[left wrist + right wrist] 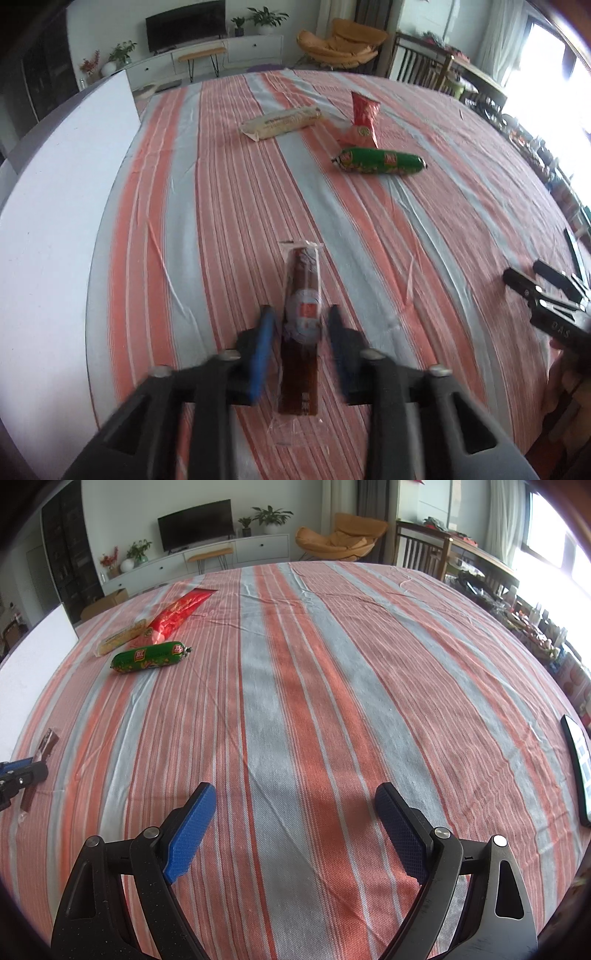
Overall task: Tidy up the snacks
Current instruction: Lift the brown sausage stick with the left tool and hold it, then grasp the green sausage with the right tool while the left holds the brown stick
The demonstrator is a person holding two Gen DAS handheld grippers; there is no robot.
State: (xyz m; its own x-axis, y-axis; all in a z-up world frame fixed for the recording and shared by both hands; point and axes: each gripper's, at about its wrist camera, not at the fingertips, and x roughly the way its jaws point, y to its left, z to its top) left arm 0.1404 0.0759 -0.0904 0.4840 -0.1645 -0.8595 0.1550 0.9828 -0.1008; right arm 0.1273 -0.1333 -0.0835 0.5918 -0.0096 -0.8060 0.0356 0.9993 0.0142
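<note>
Four snacks lie on the striped tablecloth [295,701], and how they lie suggests a sort half under way. At the far left a white board [55,206] runs along the table's edge; what it is for I cannot tell. Next comes the brown snack stick [301,314] in its clear wrapper, lying lengthwise between the blue pads of the left gripper [301,321]. The jaws stand part open, a little gap on each side, so the pads seem not to press on it; motion blur here makes contact hard to rule out. The stick's near end runs under the gripper frame, and its label is too blurred to read. Farther back, grouped near one another, are a pale cracker pack [280,122], a red packet [362,118] and a green sausage [380,160], probably the gathering spot. The red packet partly hides behind the sausage in the right view. To the right, the right gripper [295,801] hovers over bare cloth, jaws wide apart and empty, likely waiting. A dark phone [578,764] is cut off by the right edge.
</note>
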